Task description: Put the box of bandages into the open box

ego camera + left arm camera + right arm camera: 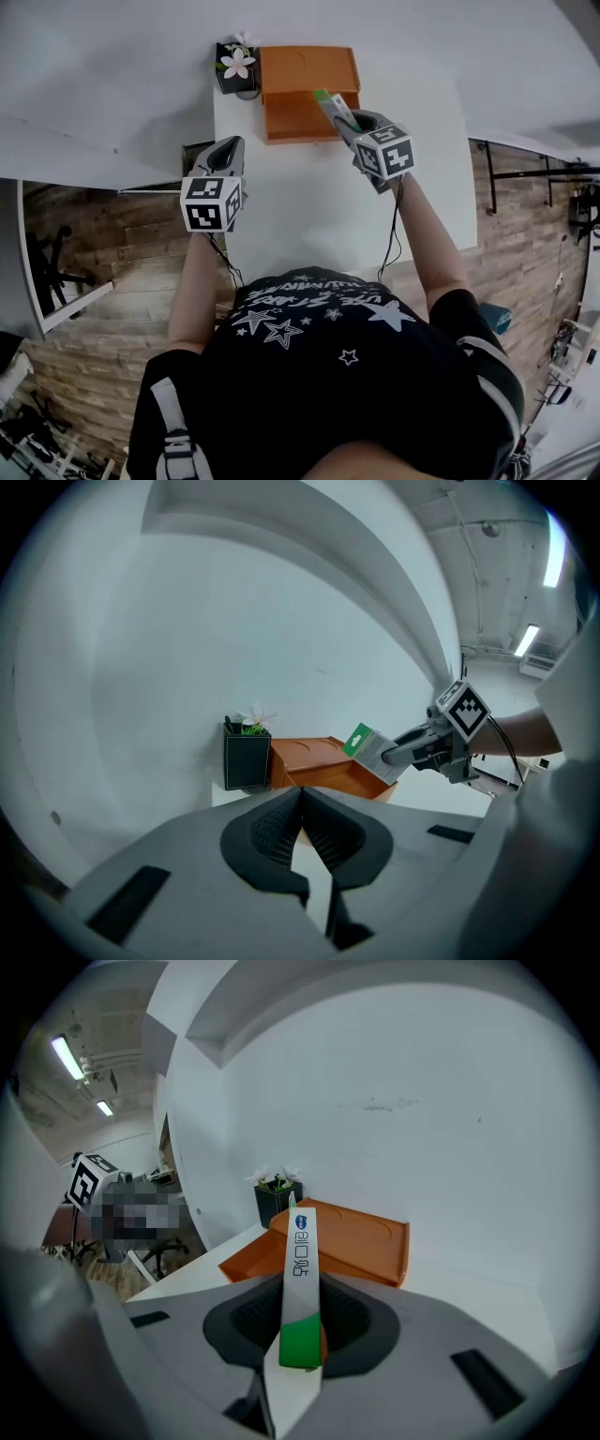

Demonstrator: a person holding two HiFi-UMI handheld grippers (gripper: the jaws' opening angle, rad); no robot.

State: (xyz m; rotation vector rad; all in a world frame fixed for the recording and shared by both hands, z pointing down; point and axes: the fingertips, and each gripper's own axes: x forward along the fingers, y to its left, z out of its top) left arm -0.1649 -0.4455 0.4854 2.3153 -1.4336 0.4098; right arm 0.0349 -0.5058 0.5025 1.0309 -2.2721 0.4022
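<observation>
The orange open box stands at the far end of the white table, its lid tilted back. My right gripper is shut on the green-and-white box of bandages, which it holds tilted above the open box's front right edge. In the right gripper view the box of bandages stands edge-on between the jaws of the right gripper, with the orange box just beyond. My left gripper hovers at the table's left edge, jaws shut and empty. From the left gripper view, the box of bandages hangs over the orange box.
A black pot with a pink-and-white flower stands against the left side of the orange box, also visible as the pot and the pot. A white wall rises behind the table. Wooden floor lies on both sides.
</observation>
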